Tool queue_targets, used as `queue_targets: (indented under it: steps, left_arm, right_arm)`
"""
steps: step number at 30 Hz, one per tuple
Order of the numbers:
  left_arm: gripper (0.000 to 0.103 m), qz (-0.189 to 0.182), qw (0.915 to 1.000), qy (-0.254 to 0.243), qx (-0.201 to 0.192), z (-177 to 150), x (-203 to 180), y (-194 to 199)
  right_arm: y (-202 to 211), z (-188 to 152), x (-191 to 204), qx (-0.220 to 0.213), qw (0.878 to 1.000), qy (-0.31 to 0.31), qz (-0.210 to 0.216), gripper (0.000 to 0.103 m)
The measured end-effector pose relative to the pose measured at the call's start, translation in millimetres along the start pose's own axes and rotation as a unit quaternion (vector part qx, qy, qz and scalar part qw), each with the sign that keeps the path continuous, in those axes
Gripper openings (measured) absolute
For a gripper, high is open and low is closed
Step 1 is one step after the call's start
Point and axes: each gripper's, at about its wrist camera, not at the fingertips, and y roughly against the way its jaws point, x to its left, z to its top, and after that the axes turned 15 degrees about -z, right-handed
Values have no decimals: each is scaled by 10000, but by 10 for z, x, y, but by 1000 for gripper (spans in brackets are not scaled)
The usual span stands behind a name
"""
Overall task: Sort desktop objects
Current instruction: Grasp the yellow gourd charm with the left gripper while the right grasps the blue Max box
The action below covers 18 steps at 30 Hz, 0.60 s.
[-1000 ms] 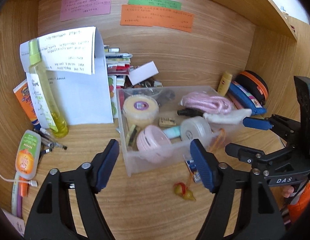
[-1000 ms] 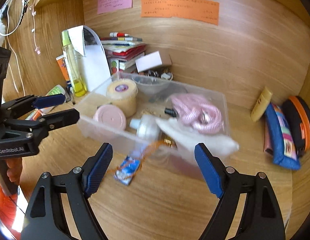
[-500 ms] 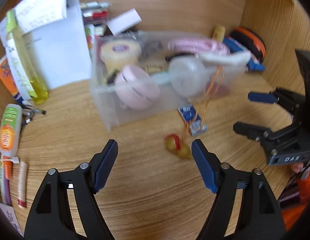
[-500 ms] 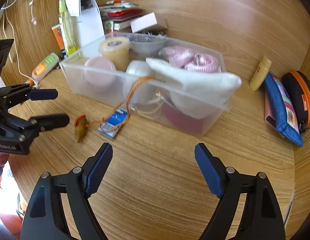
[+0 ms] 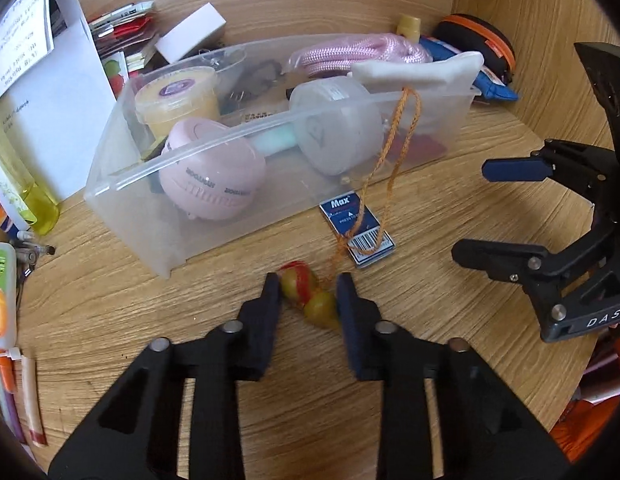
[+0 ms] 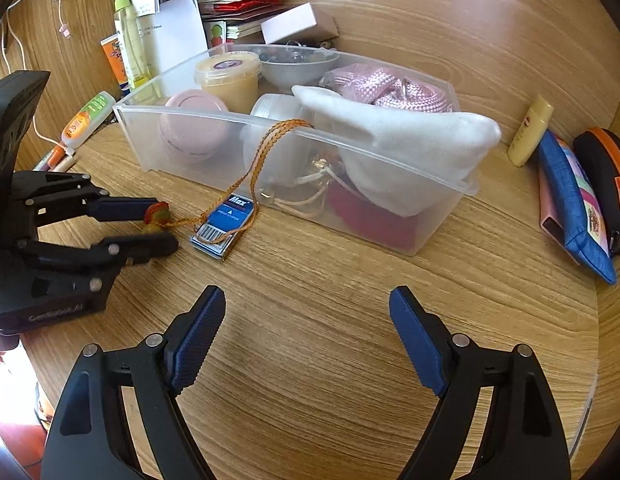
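A small yellow-green and red charm [image 5: 310,300] lies on the wooden desk in front of a clear plastic bin [image 5: 158,164]. My left gripper [image 5: 308,280] has its jaws closing, and the pads press the charm from both sides. From the charm an orange cord [image 5: 393,152] runs across a blue staple box [image 5: 355,228] and up over the bin's rim. Seen from the right wrist, the left gripper [image 6: 164,224] holds the charm [image 6: 158,214] low at the left. My right gripper [image 6: 306,308] stands open above bare desk, holding nothing.
The bin holds a pink round case [image 5: 210,176], a yellow tub [image 5: 178,96], pink rope [image 6: 381,88] and a white cloth [image 6: 409,136]. A blue pouch [image 6: 569,196] and a black-orange case lie at the right. A bottle, papers and tubes crowd the left.
My left gripper has sunk toward the desk and gone from open to shut around the charm. The right gripper has dropped a little and stays open.
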Motion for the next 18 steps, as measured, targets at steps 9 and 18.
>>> queue_targets:
  steps: [9, 18]
  left_arm:
    - [27, -90, 9963, 436, -737, -13, 236, 270]
    - [27, -47, 9883, 718, -1348, -40, 333, 438]
  right_arm:
    - [-95, 108, 226, 82, 9995, 185, 257, 82]
    - [-162, 277, 458, -40, 9995, 299, 135, 72]
